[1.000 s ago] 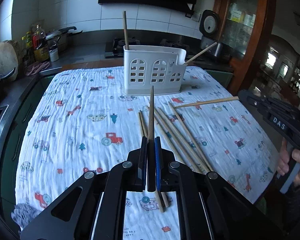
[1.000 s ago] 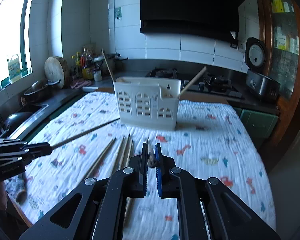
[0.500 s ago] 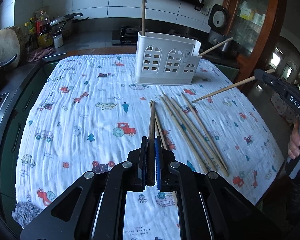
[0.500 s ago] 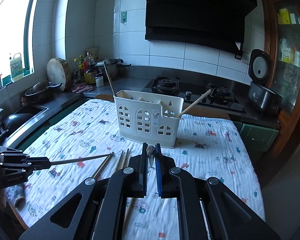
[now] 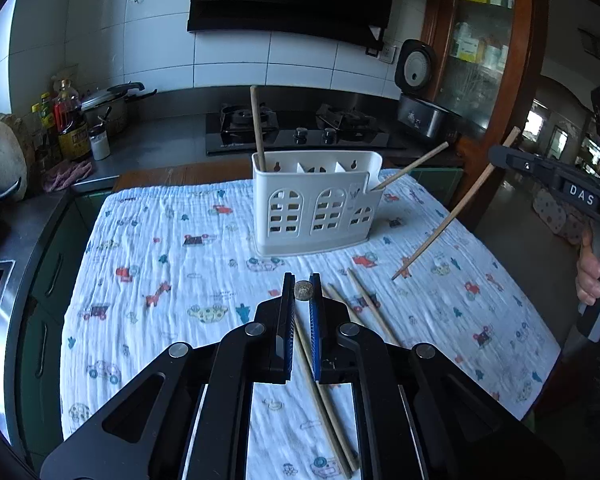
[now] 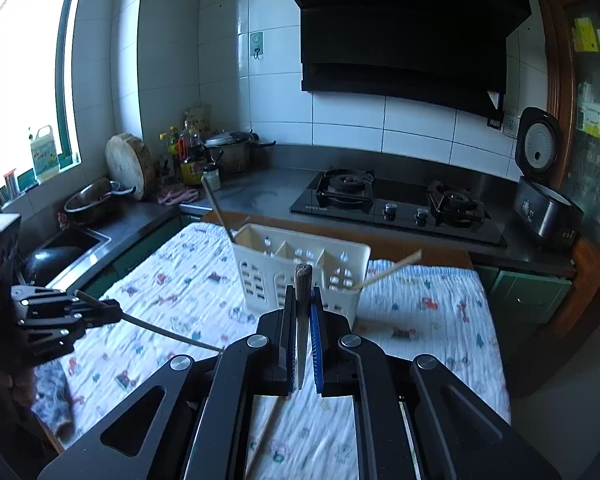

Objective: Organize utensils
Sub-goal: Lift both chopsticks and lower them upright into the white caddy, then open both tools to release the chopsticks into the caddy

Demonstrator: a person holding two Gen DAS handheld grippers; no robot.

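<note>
Chopsticks occupy both of my claws. From the left wrist view, my left claw (image 5: 302,292) is closed on one chopstick (image 5: 303,291), seen end-on between the blue pads, hovering above the cloth-covered counter (image 5: 148,248) just in front of the white utensil holder (image 5: 316,204). That holder stands upright near the far edge of the cloth; one chopstick (image 5: 257,128) stands in its left compartment and another (image 5: 410,170) leans out of its low right-hand pocket. Loose chopsticks (image 5: 328,400) lie on the cloth in front of the holder, running under my claw. To the right of the holder my right claw (image 5: 504,157) grips a second chopstick (image 5: 454,210), which slants down with its tip close to the cloth.

From the right wrist view, my right claw (image 6: 302,300) is shut on that chopstick (image 6: 302,280), whose blunt end sticks up past the pads and overlaps the front of the holder (image 6: 340,268). To the left of the holder, my left claw (image 6: 114,312) holds its chopstick (image 6: 168,332) slanting down over the cloth toward the front of the holder. Behind the holder sits a gas stove (image 6: 396,204) on the dark worktop.
</note>
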